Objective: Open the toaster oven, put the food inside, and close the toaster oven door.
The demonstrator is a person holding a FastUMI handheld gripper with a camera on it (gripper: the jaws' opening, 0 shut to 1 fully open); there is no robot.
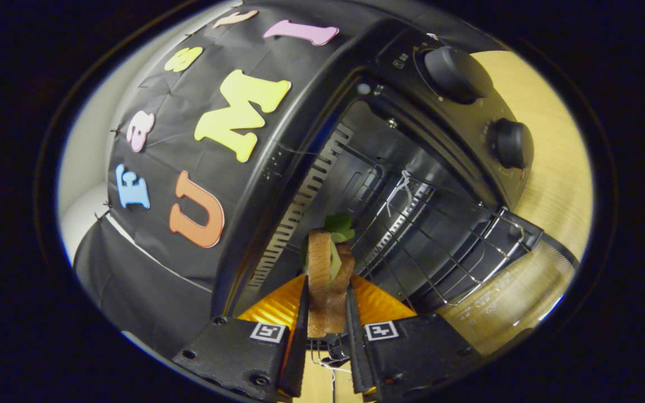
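Observation:
A sandwich (325, 274) of two browned bread slices with green lettuce poking out stands on edge between my fingers. My gripper (327, 305) is shut on it, one finger pressing each slice. Just beyond it the black toaster oven (412, 140) stands open, seen strongly tilted. Its door (518, 291) is folded down toward me and a wire rack (445, 240) is slid partly out over it. The sandwich hangs in front of the oven's mouth, near the slotted side wall (300, 207) of the cavity.
Two round black knobs (454, 73) (510, 143) sit on the oven's control panel. The oven stands on a light wooden table (557, 162). Black cloth of the booth's wall hangs behind and beside the oven.

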